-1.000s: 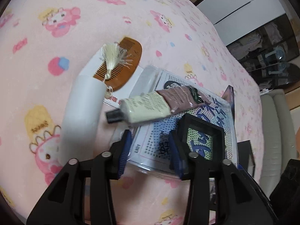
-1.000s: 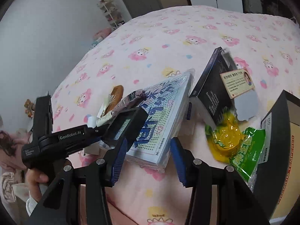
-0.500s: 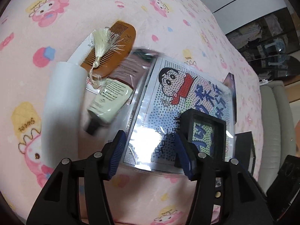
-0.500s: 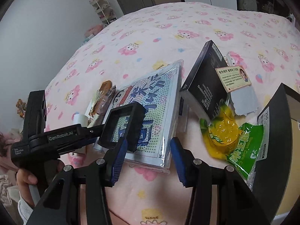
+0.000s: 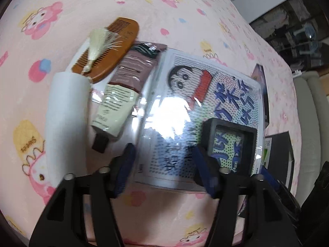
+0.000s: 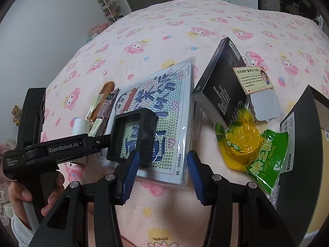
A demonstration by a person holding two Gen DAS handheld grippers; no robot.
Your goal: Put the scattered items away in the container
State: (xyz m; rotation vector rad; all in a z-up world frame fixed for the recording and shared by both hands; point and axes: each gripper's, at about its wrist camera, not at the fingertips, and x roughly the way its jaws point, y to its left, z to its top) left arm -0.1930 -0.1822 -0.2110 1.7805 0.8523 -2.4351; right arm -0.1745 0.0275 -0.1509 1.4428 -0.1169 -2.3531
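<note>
Scattered items lie on the pink bedspread (image 5: 86, 10). Left wrist view: one bead-art packet (image 5: 205, 107); left of it one tube (image 5: 123, 94), one comb (image 5: 115, 47), one white roll (image 5: 65, 123). Left gripper (image 5: 162, 164) spread, empty.

Right wrist view: right gripper (image 6: 162, 175) spread, empty, near the packet's edge. Right of it: one dark box (image 6: 222, 90), one corn bag (image 6: 253, 150), the container (image 6: 302, 164). Picking likely comes next.

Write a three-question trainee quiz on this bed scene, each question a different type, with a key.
1. True or false: the wooden comb lies on top of the cartoon bead kit.
2. Multiple choice: what sits on the cartoon bead kit? A) black square frame B) green corn snack bag C) white tube
3. Fill in: both the left tool and the right tool have their jaws ____.

Key: 1 false; 2 A; 3 open
</note>
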